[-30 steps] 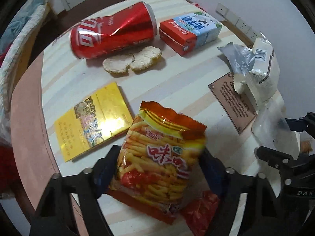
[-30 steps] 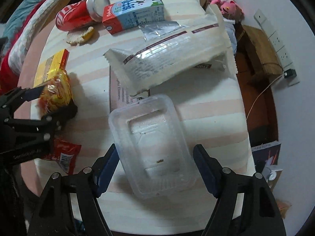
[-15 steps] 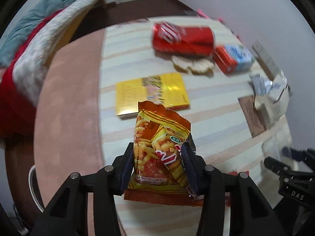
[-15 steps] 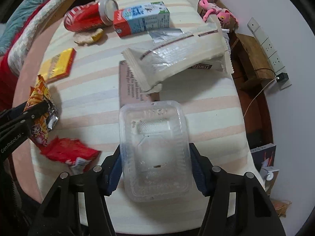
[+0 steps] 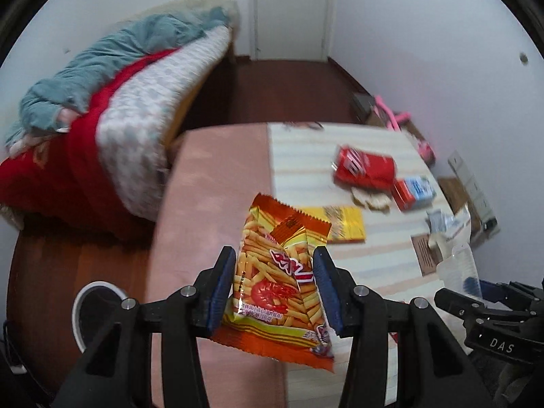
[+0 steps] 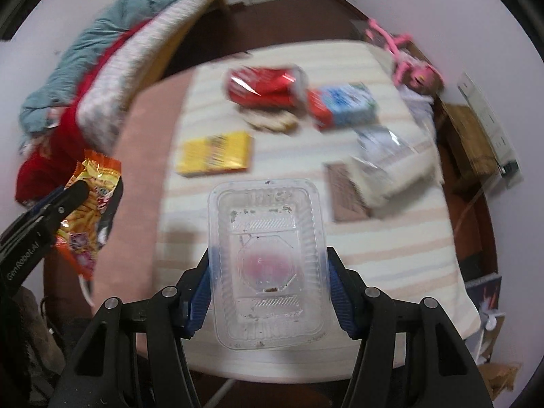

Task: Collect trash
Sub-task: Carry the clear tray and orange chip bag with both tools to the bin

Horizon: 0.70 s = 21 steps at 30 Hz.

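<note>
My left gripper [image 5: 273, 287] is shut on an orange fries snack bag [image 5: 278, 272] and holds it in the air above the table's near left edge; the bag also shows at the left of the right wrist view [image 6: 90, 200]. My right gripper [image 6: 268, 284] is shut on a clear plastic tray [image 6: 268, 258], lifted above the striped tablecloth [image 6: 391, 248]. On the table lie a red cola can [image 6: 263, 86], a red and blue milk carton [image 6: 343, 105], a yellow packet [image 6: 216, 153], rice crackers [image 6: 270, 120] and a white wrapper [image 6: 391, 163].
A white-rimmed bin [image 5: 97, 312] stands on the floor at the lower left of the left wrist view. A bed with red and teal bedding [image 5: 102, 108] lies left of the table. A brown card [image 6: 346, 190] lies on the cloth. A pink toy [image 6: 408, 64] and a wall socket strip [image 6: 489, 125] are at the right.
Both grippers have risen and pulled back from the table with their loads. The left one has swung left with the snack bag, so the bed and bin have come into view.
</note>
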Motion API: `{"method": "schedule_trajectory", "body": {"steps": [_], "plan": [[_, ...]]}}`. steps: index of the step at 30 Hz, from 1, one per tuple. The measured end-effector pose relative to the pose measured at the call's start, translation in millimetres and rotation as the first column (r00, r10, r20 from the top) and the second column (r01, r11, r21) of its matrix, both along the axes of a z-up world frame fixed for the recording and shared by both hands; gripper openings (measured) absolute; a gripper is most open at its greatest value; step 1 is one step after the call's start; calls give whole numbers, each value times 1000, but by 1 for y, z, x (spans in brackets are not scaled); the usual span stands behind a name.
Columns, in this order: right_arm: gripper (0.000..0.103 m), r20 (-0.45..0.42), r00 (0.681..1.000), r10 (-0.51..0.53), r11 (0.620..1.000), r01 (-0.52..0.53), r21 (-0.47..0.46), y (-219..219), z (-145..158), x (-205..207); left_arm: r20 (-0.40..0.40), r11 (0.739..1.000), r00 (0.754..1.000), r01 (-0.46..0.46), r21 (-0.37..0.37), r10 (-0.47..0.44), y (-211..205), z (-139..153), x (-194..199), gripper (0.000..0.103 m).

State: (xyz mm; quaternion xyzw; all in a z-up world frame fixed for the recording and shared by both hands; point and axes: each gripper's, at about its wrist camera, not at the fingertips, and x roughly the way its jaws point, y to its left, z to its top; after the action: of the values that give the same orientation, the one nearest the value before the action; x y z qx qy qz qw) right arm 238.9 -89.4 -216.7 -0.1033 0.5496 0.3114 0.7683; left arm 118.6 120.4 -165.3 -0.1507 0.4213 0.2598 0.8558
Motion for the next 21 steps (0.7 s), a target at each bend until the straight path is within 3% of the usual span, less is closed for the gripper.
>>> {"method": "schedule_trajectory", "body": {"steps": [6,11,17,21], "plan": [[62,33,993,115,990,-117,75,60,40,-45,70,992,991,-117,48,114,42,40,-64,44],[62,38,974,224,967,-227,114,124,51,-91,94,974,974,-215,78,207,79,61,-122,43],[62,-4,934,357,925,-353,140,211,39,-156,100,936,934,-350,47,344,136,61,-202,43],[62,-54,898,438,895,-429,126,275,6,-205,58,897,895,-442,-18,442,186,31,-254,43]]}}
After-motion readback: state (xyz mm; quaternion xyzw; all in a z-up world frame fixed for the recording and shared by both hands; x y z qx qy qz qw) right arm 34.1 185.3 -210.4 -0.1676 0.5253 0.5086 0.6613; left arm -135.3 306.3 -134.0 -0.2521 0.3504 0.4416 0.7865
